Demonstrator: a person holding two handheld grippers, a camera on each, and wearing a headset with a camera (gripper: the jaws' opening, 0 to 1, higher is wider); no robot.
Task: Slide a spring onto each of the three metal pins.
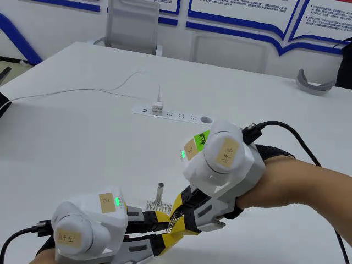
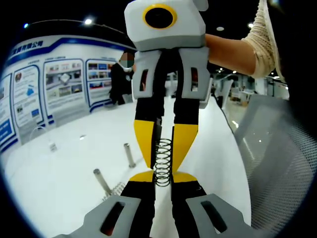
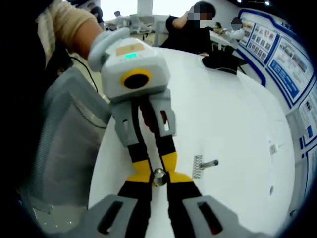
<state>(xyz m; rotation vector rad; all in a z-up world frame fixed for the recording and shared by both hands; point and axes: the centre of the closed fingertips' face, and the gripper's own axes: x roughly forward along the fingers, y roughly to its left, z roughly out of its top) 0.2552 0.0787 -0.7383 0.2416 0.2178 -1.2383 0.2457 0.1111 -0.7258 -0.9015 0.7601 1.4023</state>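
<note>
A coil spring (image 2: 163, 162) is held between the two grippers, which meet tip to tip. My left gripper (image 2: 163, 179) is shut on its near end. My right gripper (image 3: 159, 177) comes from the opposite side, and its yellow fingertips (image 2: 185, 141) press on both sides of the same spring. In the right gripper view the spring shows as a round metal end (image 3: 159, 175). The head view has the grippers meeting low at centre (image 1: 173, 221). Two metal pins (image 2: 130, 154) (image 2: 101, 181) stand on the white table. One pin (image 1: 160, 192) has loose springs (image 1: 157, 206) at its foot.
A white power strip (image 1: 170, 114) with a plugged-in cable lies further back on the table (image 1: 82, 137). A grey chair (image 1: 132, 25) stands at the far edge, and a grey curved object (image 1: 314, 83) lies at back right. People sit at the far end of the table (image 3: 190, 25).
</note>
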